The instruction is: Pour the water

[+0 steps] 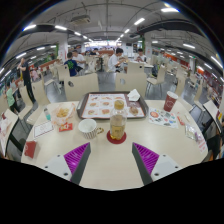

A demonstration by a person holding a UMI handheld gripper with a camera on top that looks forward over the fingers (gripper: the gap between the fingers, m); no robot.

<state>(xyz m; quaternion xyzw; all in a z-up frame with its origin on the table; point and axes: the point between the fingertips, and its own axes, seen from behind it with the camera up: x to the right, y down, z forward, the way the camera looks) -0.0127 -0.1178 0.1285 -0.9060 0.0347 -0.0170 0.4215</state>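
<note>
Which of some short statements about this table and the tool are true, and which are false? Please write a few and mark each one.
1. The tool holds the bottle. False: its fingers are open and the bottle stands on the table ahead of them.
2. A tray lies beyond the bottle. True.
3. The bottle lies on its side. False: it stands upright.
4. A white cup stands beside the bottle. True.
5. A red cup stands on the table. True.

table (110,160): smooth matt cream | bottle (117,124): clear glossy plastic | cup (88,127): paper
</note>
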